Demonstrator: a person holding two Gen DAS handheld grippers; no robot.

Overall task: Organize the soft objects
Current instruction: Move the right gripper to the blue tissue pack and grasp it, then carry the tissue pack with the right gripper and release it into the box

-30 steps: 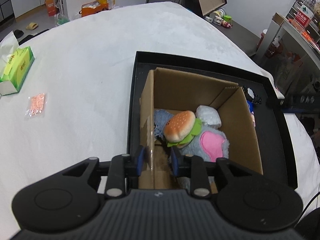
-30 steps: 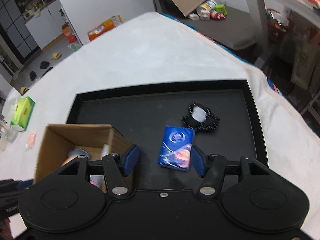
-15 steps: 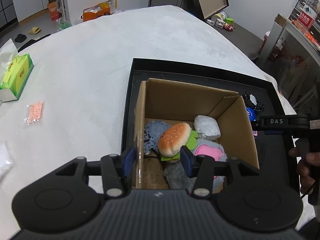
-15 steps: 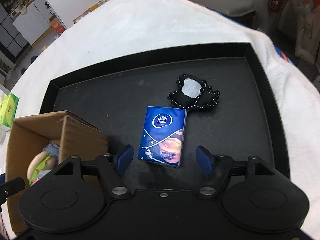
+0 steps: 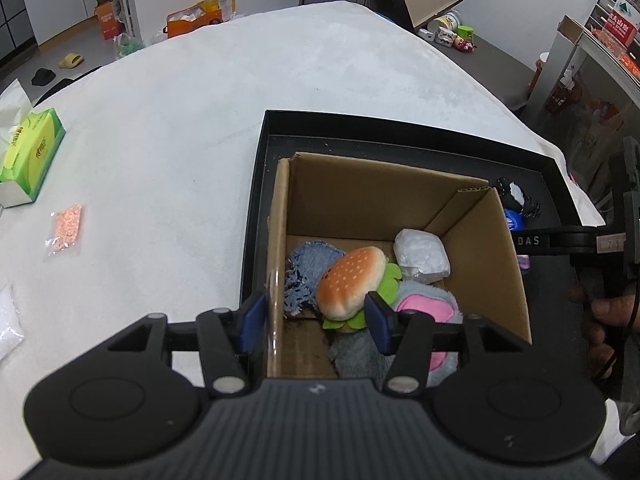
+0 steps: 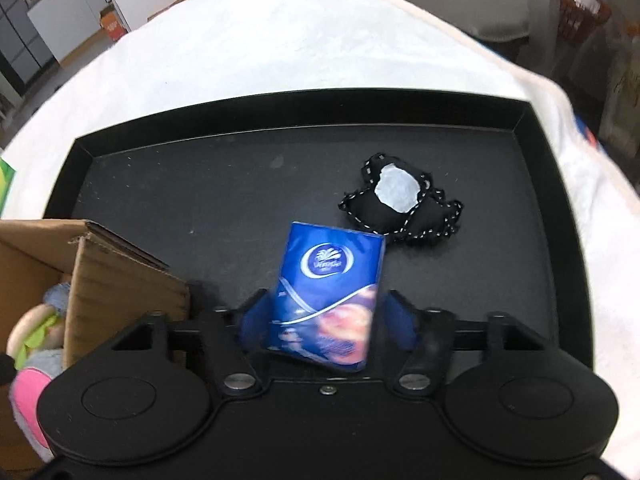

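A cardboard box [image 5: 384, 196] stands at the left of a black tray [image 5: 400, 126]. In it lie a burger plush [image 5: 352, 280], a grey and pink plush [image 5: 424, 308], a denim scrap [image 5: 308, 264] and a white wrapped bundle [image 5: 420, 256]. My left gripper [image 5: 316, 328] straddles the box's left wall. Its jaws are opening, and the wall and the burger sit between them unpressed. My right gripper [image 6: 328, 320] is low over the tray [image 6: 280, 100]. Its jaws are closing around a blue tissue pack [image 6: 328, 288], with a thin gap still showing. A black stitched pouch [image 6: 400, 204] lies just beyond.
On the white cloth left of the tray lie a green tissue box [image 5: 32, 156], a bag of orange pellets [image 5: 66, 228] and a white bag [image 5: 8, 320]. A person's hand [image 5: 612, 312] holds the right gripper beside the box. Shelves stand at the far right.
The left jaws have spread off the box wall. The right gripper came down over the blue tissue pack, and its jaws widened and then narrowed around it.
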